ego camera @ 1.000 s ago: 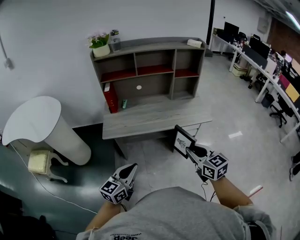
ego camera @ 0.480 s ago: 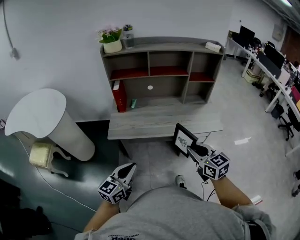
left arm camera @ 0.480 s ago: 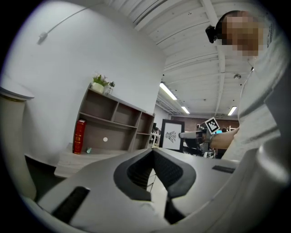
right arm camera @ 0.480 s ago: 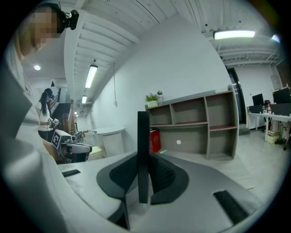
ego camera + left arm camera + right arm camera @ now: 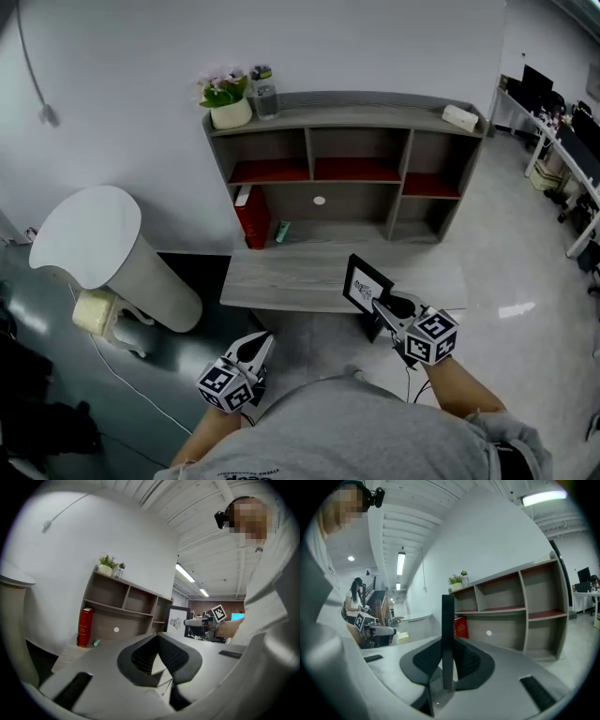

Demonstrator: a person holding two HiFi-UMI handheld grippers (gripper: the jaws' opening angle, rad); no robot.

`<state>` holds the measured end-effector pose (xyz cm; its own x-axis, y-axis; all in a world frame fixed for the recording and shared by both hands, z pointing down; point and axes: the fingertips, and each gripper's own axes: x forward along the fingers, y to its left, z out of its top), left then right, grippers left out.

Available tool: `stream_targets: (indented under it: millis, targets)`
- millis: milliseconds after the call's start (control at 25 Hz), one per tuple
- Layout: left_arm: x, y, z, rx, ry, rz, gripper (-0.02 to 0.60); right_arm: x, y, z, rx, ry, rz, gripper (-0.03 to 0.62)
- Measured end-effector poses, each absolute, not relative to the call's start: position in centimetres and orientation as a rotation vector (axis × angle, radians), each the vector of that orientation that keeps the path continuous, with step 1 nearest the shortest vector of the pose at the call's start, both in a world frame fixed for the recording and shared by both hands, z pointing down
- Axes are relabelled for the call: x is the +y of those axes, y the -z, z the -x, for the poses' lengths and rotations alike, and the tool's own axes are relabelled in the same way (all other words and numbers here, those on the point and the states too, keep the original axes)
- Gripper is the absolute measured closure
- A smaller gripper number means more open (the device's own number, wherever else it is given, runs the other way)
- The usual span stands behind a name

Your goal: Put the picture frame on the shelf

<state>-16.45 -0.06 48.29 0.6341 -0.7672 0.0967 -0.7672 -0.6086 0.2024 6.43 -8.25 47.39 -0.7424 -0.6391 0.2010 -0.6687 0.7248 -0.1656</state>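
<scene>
Black frame [image 5: 366, 284]: pinched edge-on between the jaws of the right gripper [image 5: 382, 304], upright, in the air above the near edge of the worktop [image 5: 300, 272]; not yet on the shelf [image 5: 347, 117].
Grip: taken low on one side, so the frame stands vertical (likely so it can be set down on its base without turning).
Left gripper [image 5: 258, 345]: jaws pressed together on nothing, low by the person's body, well apart from the frame (a spare for now).
Shelf: grey with red inner boards, at the back of the worktop against the wall.
Taken spots: plant [image 5: 225, 94] and bottle [image 5: 265, 94] at the top board's left end, box [image 5: 460, 116] at its right end, red book [image 5: 253, 217] in the lower left bay.
Open room: the middle of the top board is bare, and the three upper bays look empty.
Edges: the uprights between bays and the top board's front lip are what the frame could catch on; whether it is short enough for an upper bay I cannot tell.
Approach: the worktop in front is bare, so the way in looks open.
</scene>
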Motion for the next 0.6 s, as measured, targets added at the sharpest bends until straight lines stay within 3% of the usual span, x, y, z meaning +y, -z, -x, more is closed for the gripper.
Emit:
stream_targets:
  millis: [600]
  targets:
    - [-16.0, -46.2, 6.8, -1.362, 0.02, -2.597, 0.569, -23.7, -46.0, -12.1, -2.85, -0.208, -0.808, 0.514]
